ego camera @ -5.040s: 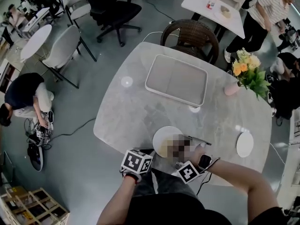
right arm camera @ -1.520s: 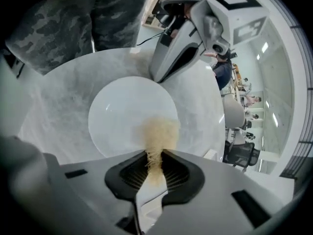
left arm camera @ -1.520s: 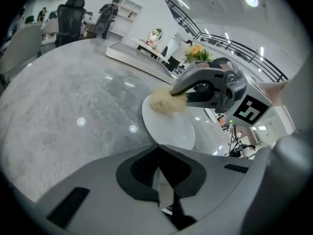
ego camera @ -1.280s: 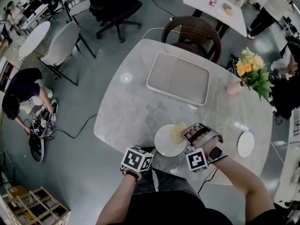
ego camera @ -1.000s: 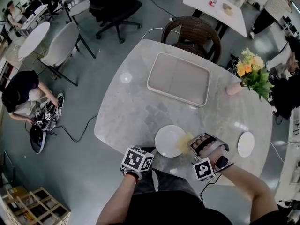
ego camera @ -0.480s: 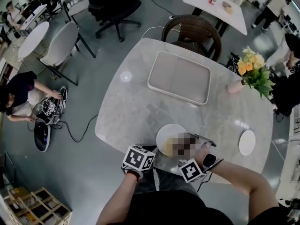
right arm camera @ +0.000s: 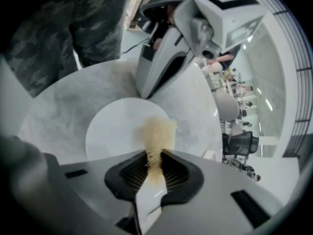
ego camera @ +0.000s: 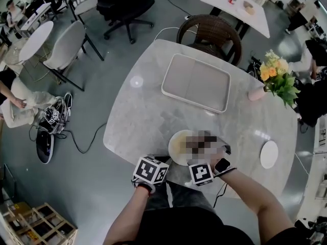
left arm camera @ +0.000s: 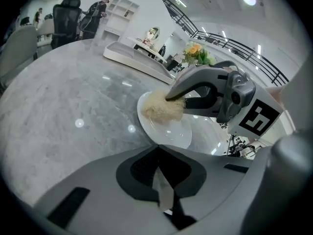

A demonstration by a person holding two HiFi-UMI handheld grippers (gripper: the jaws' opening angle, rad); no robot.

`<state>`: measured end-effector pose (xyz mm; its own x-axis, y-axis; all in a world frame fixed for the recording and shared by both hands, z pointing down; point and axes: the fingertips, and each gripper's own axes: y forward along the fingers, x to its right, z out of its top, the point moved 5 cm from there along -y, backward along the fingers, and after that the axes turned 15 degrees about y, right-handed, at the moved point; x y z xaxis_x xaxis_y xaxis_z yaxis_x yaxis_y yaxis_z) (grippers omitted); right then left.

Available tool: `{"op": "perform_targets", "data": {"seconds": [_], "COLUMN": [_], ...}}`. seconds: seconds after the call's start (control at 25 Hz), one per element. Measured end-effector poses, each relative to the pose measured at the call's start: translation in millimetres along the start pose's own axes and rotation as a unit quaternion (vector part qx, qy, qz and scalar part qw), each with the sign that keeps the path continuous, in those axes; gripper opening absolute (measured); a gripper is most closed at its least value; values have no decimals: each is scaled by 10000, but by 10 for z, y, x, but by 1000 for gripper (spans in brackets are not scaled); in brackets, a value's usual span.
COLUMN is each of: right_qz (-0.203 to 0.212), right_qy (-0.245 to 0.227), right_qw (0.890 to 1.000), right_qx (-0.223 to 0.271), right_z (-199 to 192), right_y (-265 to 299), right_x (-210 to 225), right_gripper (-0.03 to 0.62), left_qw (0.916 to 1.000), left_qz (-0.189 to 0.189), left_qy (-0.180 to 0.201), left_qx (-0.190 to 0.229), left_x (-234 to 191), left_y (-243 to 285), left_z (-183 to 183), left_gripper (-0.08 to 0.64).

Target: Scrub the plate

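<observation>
A white plate (ego camera: 176, 146) lies near the marble table's front edge. My left gripper (ego camera: 164, 161) is shut on the plate's near rim (left arm camera: 164, 143); in the right gripper view the left gripper (right arm camera: 142, 96) meets the rim on the far side. My right gripper (ego camera: 194, 144) reaches over the plate from the right, shut on a beige fibrous scrubber (right arm camera: 157, 133). The scrubber (left arm camera: 160, 109) presses on the plate's face (right arm camera: 115, 129), with the right gripper (left arm camera: 169, 97) just above it. A mosaic patch hides the scrubber in the head view.
A large pale tray (ego camera: 196, 83) lies in the middle of the table (ego camera: 143, 111). A pink vase of flowers (ego camera: 275, 78) stands at the right edge, and a small white saucer (ego camera: 268, 154) lies to the plate's right. A wicker chair (ego camera: 209, 34) stands behind the table.
My right gripper has swept the scrubber leftward, from the plate's right rim onto the plate's middle. The left gripper and the plate have stayed in place.
</observation>
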<state>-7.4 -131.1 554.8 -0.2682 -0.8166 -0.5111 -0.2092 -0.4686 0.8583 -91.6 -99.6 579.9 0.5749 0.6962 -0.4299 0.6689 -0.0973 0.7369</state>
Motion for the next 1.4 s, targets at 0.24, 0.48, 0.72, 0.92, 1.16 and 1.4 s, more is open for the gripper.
{"op": "perform_targets", "data": {"seconds": [0.24, 0.48, 0.72, 0.92, 1.16, 1.4], "right_qz": [-401, -455, -421, -470, -417, -284], "right_qy": [730, 1234, 1273, 1084, 743, 768], "right_qw": [9964, 9907, 9908, 9925, 9946, 9949], "right_qx": [-156, -336, -166, -312, -589, -587], "right_z": [57, -53, -61, -127, -186, -155], "right_y": [54, 97, 25, -52, -112, -183], "right_x": [118, 158, -50, -152, -279, -453], "right_gripper": [61, 61, 61, 61, 61, 61], "left_qw": [9999, 9999, 9999, 9999, 9998, 9996], "left_qz": [-80, -136, -134, -117, -156, -177], "left_qy": [58, 68, 77, 82, 125, 238], "left_qx": [-16, -11, -2, 10, 6, -15], "left_x": [40, 84, 109, 127, 202, 247], "left_y": [32, 56, 36, 19, 24, 16], "left_z": [8, 4, -27, -42, -84, -99], "left_gripper": [14, 14, 14, 14, 14, 14]}}
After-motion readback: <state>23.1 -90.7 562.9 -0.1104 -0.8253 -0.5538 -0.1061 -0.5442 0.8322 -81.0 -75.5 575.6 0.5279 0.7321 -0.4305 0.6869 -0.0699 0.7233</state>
